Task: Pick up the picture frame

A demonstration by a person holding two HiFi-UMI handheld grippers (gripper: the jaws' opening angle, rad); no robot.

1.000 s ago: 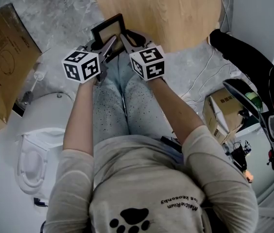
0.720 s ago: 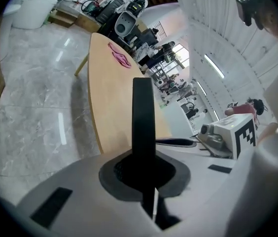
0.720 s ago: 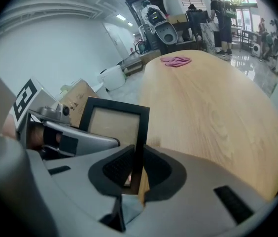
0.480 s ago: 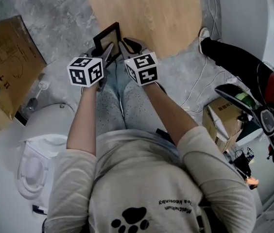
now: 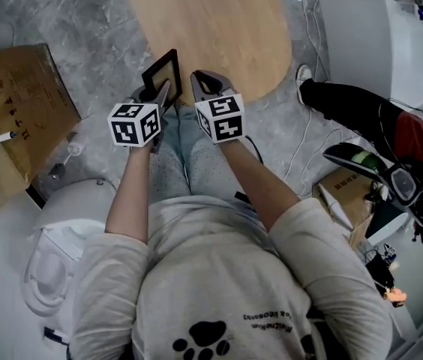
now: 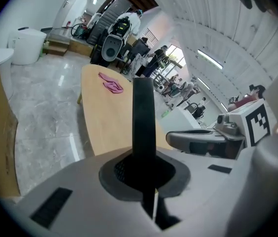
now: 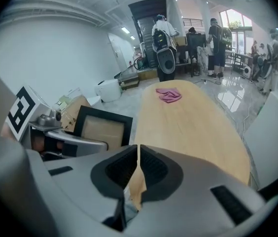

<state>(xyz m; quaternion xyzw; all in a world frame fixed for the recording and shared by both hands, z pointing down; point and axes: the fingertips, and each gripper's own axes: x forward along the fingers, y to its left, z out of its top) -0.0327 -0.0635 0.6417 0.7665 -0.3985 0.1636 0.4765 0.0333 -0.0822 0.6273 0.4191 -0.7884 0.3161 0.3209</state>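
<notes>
Both grippers have risen since the earlier frame, picture frame (image 5: pixel 163 67) with them. Left gripper (image 5: pixel 160 96) fingers are clamped on its lower edge, its long axis running up beyond them (edge-on). Right gripper (image 5: pixel 200 82) fingers are closed and empty just beside it, clear of the desk (image 5: pixel 211 21).

Colours, quick rundown: the picture frame (image 7: pixel 102 127) is black with a plain tan panel. The left gripper (image 6: pixel 144 174) and the right gripper (image 7: pixel 138 168) are grey, and each marker cube (image 5: pixel 133 122) is white with black squares. Past the jaws there's a pale wood-grain table (image 7: pixel 193 127), a pink cloth (image 7: pixel 169 95) and a grey marbled floor (image 5: pixel 99 21). Left of the left gripper is a brown cardboard box (image 5: pixel 16 111).
</notes>
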